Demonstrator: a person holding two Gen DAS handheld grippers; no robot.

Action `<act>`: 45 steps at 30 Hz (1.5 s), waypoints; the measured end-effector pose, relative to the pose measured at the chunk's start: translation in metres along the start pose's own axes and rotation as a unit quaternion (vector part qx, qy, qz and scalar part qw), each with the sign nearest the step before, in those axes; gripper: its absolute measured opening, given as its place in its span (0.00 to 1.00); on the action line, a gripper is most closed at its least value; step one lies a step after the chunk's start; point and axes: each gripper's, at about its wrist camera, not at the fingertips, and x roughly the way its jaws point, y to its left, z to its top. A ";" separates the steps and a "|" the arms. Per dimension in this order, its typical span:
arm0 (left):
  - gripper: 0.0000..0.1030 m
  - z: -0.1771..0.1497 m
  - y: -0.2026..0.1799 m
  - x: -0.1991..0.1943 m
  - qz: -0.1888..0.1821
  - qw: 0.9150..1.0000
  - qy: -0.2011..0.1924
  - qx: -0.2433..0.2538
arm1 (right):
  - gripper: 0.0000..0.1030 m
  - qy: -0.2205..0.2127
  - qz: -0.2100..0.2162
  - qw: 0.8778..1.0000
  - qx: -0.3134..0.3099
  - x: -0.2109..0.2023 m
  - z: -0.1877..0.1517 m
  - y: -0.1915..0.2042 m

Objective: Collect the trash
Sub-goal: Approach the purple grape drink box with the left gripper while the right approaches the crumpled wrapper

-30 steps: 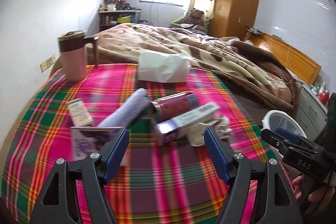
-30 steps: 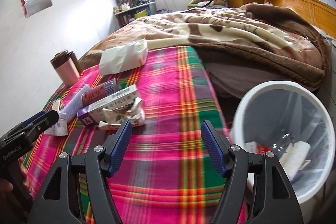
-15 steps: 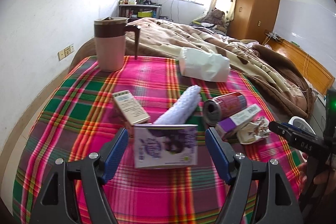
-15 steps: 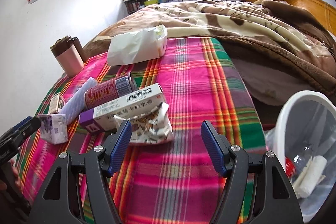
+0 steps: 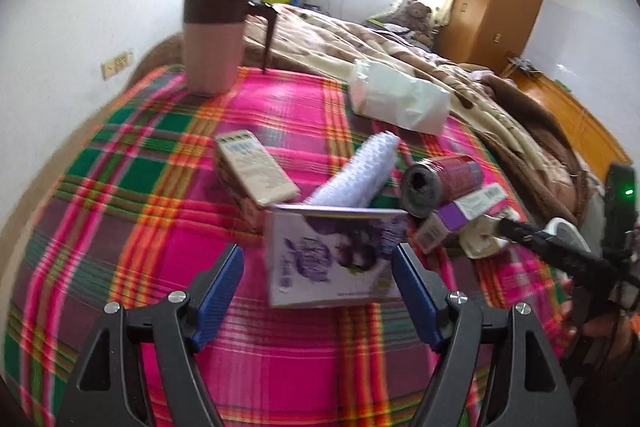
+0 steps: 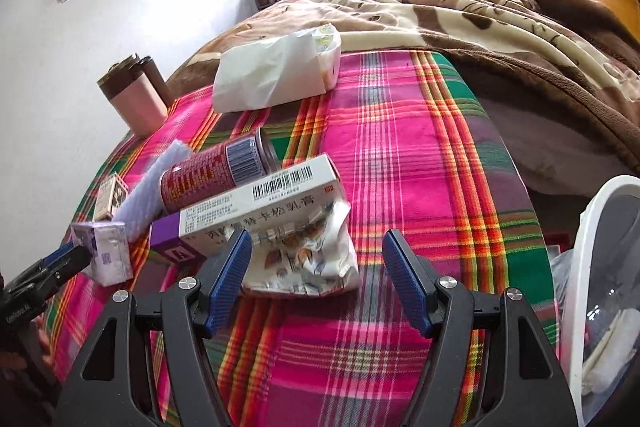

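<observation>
Trash lies in a pile on the plaid blanket [image 5: 120,211]. My left gripper [image 5: 318,267] is open, its jaws on either side of a purple-and-white carton [image 5: 332,261], not touching it. Behind the carton lie a beige box [image 5: 256,171], a white rolled cloth [image 5: 360,173], a red can [image 5: 440,179] and a long white-and-purple box [image 5: 464,215]. My right gripper [image 6: 316,259] is open, just short of a crumpled wrapper [image 6: 308,251] that lies against the long box [image 6: 260,211]. The can [image 6: 216,173] and the carton [image 6: 106,251] show there too.
A pink and brown mug [image 5: 214,43] stands at the blanket's far left. A white tissue pack [image 5: 400,99] lies at the back. A white trash bin [image 6: 600,303] holding some trash stands at the right, off the bed's edge. A brown quilt [image 6: 480,15] covers the bed behind.
Both grippers have moved forward and to the left. The left one now has the purple carton between its jaws; the right one has closed in on the wrapper. The bin has slid toward the right edge.
</observation>
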 end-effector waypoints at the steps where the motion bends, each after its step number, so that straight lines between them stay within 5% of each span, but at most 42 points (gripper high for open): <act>1: 0.75 -0.001 -0.002 0.001 -0.009 1.000 0.004 -0.002 | 0.68 0.006 -0.002 1.000 -0.004 0.001 -0.002 0.001; 17: 0.76 -0.024 -0.057 -0.003 -0.077 0.993 0.038 0.078 | 0.67 0.006 -0.026 0.999 0.027 -0.009 -0.011 -0.019; 26: 0.77 -0.005 -0.040 -0.011 -0.009 0.995 -0.007 0.099 | 0.68 -0.042 0.002 0.999 -0.018 -0.019 -0.009 -0.003; 33: 0.77 0.006 -0.043 0.008 -0.015 0.992 0.005 0.129 | 0.68 -0.084 0.004 0.993 -0.077 -0.020 0.003 0.010; 45: 0.77 0.001 -0.043 0.026 -0.024 0.991 0.039 0.129 | 0.68 -0.020 0.080 0.990 -0.114 -0.005 -0.003 0.014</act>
